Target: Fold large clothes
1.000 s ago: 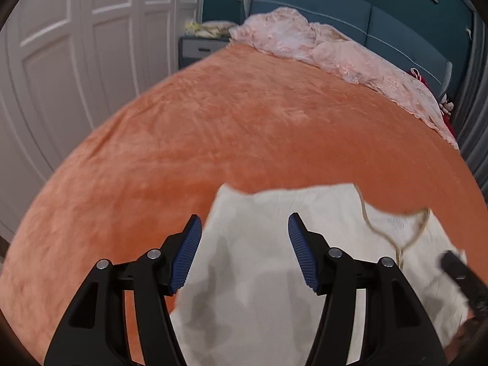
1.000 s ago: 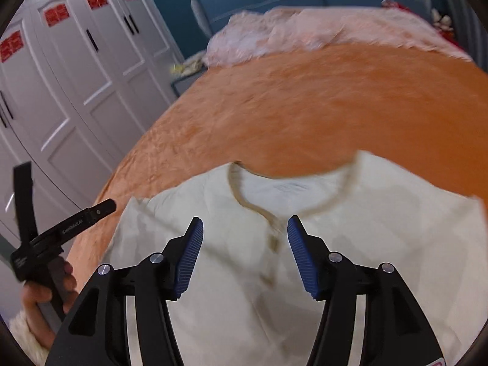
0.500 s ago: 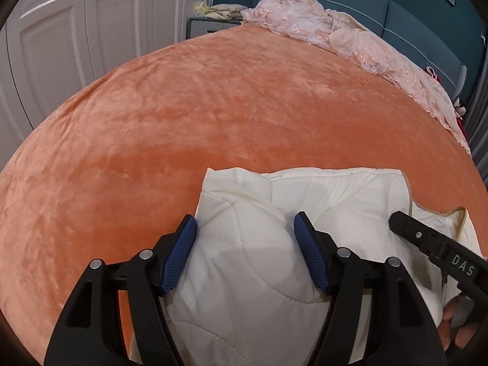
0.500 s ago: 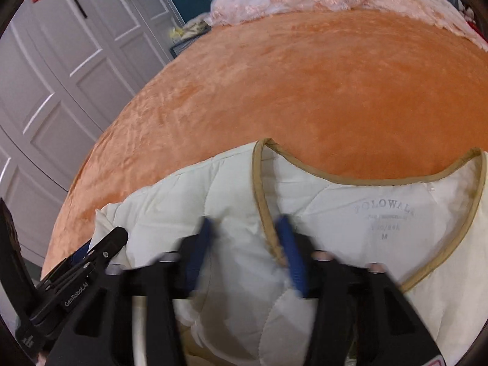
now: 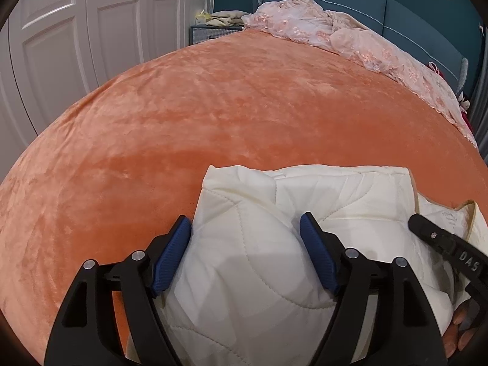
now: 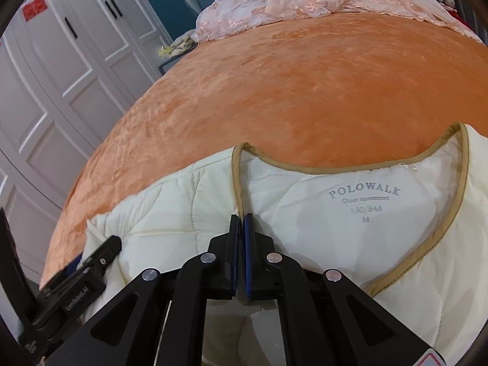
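White panelled wardrobe doors (image 5: pixel 76 45) line the left of a bedroom with a teal wall and a blue padded headboard (image 5: pixel 396 15). An orange plush blanket (image 5: pixel 244 106) covers the bed, and a pink lace cover (image 5: pixel 350 39) lies bunched along its far edge. At the far left a low nightstand (image 5: pixel 210 33) carries some folded cloth; what else is on it is too small to tell.

On the near part of the blanket lies a cream quilted jacket (image 6: pixel 335 213) with tan binding (image 6: pixel 305 169) round the open neck and a printed label reading POLOWALK inside the back.

The left gripper (image 5: pixel 245 244) stands wide, and its jaws have just been opening further. A puffed fold of the jacket's left side bulges up between the blue pads (image 5: pixel 172 254), which sit at its flanks; whether they still press on it cannot be told.

The right gripper (image 6: pixel 241 222) has just closed, and its jaws now stand together with only a sliver between them. They sit right at the tan edge of the jacket's front opening, below the left corner of the neckline, pinching that edge. The left gripper's black body shows at the near left of the right wrist view.
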`<state>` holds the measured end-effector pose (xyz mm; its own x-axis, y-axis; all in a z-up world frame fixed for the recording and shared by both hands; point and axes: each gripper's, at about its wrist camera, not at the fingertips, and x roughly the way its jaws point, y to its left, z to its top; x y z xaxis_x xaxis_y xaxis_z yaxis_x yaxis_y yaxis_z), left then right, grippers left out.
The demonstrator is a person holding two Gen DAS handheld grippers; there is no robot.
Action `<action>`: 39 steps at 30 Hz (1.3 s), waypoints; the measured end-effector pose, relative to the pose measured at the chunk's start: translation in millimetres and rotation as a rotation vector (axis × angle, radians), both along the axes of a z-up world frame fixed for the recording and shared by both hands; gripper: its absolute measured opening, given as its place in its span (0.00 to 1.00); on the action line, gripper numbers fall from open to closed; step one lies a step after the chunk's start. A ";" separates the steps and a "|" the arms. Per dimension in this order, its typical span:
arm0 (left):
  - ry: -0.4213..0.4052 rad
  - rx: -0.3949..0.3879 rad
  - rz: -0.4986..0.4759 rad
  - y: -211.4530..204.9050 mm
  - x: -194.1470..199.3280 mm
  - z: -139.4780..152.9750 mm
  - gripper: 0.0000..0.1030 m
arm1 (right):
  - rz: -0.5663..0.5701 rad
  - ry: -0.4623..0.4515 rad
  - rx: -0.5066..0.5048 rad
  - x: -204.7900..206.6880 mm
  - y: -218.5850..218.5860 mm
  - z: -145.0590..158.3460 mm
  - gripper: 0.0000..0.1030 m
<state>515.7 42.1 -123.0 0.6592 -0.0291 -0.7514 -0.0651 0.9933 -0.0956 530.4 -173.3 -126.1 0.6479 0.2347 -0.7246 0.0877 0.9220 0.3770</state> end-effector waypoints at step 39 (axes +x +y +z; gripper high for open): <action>0.018 0.148 -0.359 -252.3 -24.9 1.7 0.79 | -0.322 0.021 -0.215 -95.0 -193.4 6.4 0.10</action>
<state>490.8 -210.1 -121.2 0.6131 -0.1462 -0.7764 0.2893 0.9560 0.0484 435.3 -366.7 -119.7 0.6479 -0.1373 -0.7493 0.3912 0.9040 0.1726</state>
